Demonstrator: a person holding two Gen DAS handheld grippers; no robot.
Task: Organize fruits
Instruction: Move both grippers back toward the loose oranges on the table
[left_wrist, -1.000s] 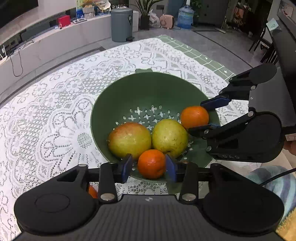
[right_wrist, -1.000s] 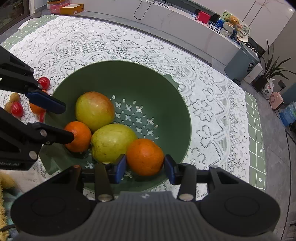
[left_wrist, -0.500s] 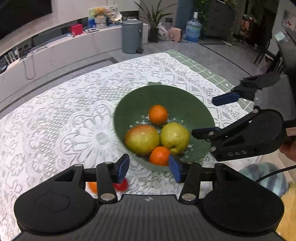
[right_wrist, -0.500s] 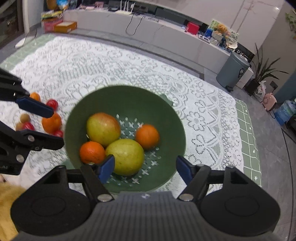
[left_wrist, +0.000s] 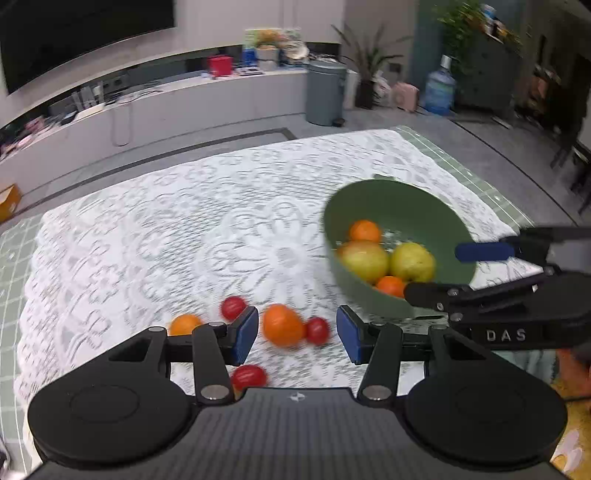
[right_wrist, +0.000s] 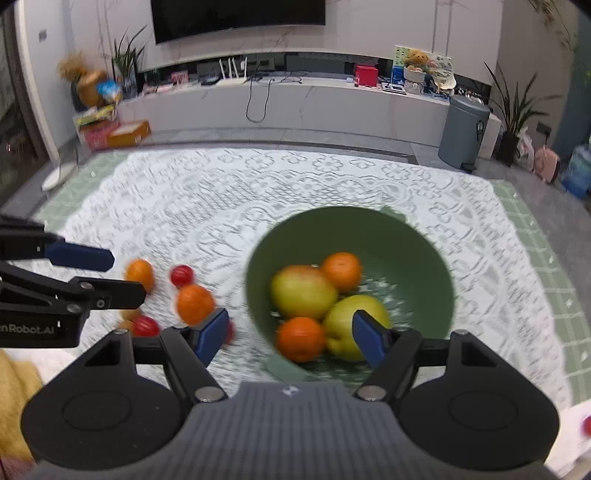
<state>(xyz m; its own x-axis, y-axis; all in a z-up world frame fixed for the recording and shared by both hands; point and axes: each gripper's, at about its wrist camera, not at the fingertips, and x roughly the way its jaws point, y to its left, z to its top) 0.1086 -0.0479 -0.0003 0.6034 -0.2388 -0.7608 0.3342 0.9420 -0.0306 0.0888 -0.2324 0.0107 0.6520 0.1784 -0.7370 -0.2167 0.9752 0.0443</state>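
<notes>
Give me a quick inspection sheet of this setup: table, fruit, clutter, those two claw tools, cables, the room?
Surface: white lace tablecloth over green grid mat.
Job's things: green bowl holds two oranges and two yellow-green fruits; loose orange and small red fruits lie left of it.
Clutter: nothing seen.
Grippers: left gripper open over the loose orange; right gripper open, empty, near the bowl.
Cables: black cable hangs from the TV bench.
Surroundings: TV, grey bin, plants.
</notes>
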